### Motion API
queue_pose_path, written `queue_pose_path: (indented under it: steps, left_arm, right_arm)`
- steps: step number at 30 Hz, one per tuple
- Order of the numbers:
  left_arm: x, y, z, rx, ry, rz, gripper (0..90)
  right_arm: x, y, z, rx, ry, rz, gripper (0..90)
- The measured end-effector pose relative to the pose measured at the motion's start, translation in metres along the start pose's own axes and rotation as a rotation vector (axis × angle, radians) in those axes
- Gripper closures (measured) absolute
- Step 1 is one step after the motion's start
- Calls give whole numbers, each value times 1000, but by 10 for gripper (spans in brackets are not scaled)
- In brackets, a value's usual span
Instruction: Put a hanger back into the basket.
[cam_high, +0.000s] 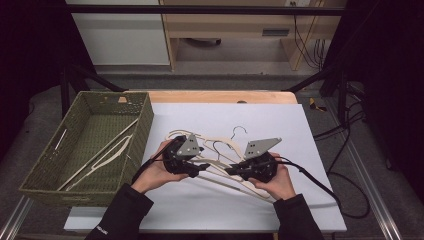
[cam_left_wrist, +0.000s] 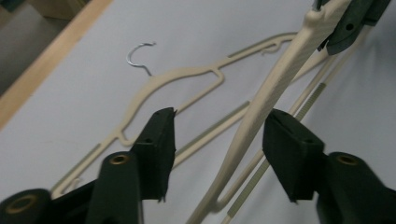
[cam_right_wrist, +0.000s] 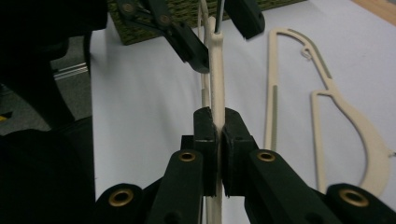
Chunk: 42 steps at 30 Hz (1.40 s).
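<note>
Between the pressed-together jaws of the right gripper (cam_right_wrist: 217, 128) a cream hanger (cam_right_wrist: 217, 60) is being pinched on its thin arm, as is seen in the right gripper view. The jaws of the left gripper (cam_left_wrist: 217, 140) are being kept spread, and the same hanger arm is passing between them without being pressed by the pads; it is lying closer to the right pad in the left gripper view.

Seen from above, the left gripper (cam_high: 202, 167) and the right gripper (cam_high: 231, 171) are being pointed toward each other over the white sheet (cam_high: 280, 120), near the middle of the table. The held hanger (cam_high: 216, 166) is being kept just above the sheet, with its long axis running from left to right between the two hands, and it is slightly lower on the right, near side. It appears that the next move depends on this: the hanger arm is already inside the open left jaws, so only a closing is needed.

More hangers (cam_high: 220, 142) are lying flat under the grippers, one with its metal hook (cam_high: 239, 132) pointing to the far side. On the left a green woven basket (cam_high: 142, 125) is standing with two hangers (cam_high: 107, 150) inside, their long axes running near to far.
</note>
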<state>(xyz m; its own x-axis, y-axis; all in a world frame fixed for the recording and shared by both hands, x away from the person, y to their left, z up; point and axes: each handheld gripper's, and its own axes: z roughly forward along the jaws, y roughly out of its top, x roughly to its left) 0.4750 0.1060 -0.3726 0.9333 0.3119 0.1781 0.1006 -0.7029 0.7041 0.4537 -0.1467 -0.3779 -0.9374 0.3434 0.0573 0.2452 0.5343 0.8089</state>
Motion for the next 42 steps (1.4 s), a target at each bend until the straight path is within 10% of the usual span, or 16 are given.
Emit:
queue_pose_path:
  steps: [5,17,29,42]
  left_arm:
    - [-5,1,1,44,-76,15,724]
    - [-30,0,-8,5,-100,12,850]
    - [-30,17,-44,-102,75,-104,858]
    - [-11,41,-132,-238,224,-103,857]
  right_arm:
    - [5,0,2,16,14,-34,871]
    - [8,0,-7,-4,-118,-28,672]
    - [6,-13,-51,-151,-273,74,239]
    - [-7,-50,-68,-192,-396,203,101]
